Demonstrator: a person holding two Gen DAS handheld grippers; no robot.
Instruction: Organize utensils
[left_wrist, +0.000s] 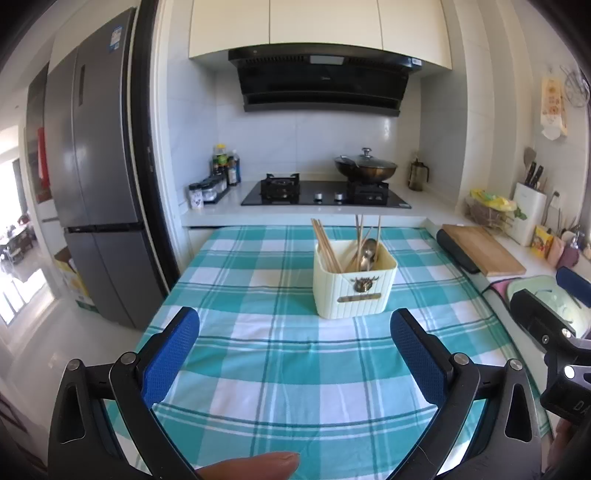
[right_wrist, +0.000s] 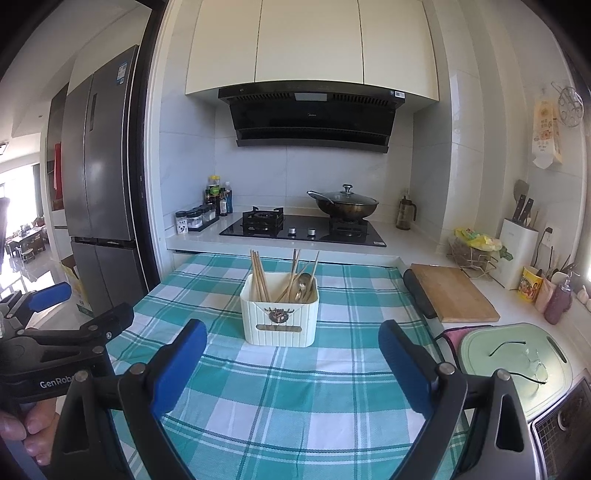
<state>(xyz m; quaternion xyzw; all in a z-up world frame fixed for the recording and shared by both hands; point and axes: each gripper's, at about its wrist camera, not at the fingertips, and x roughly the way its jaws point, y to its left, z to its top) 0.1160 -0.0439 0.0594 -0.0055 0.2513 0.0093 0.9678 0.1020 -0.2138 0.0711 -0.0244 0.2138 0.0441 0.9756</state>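
On the left side of the checked tablecloth (left_wrist: 280, 369) the left gripper (left_wrist: 295, 354) hovered with its blue fingers spread wide and nothing between them. Farther on, near the middle of the cloth, stood the cream holder (left_wrist: 354, 284), with chopsticks (left_wrist: 325, 247) leaning in its left part and a spoon (left_wrist: 369, 251) among more sticks at its right. To the right, the right gripper (right_wrist: 291, 358) was likewise wide apart and empty. No loose utensils showed on the cloth, so the sorting looked nearly done or not begun. Any reach into the holder should probably come from above, pinching one handle high without tipping the box.
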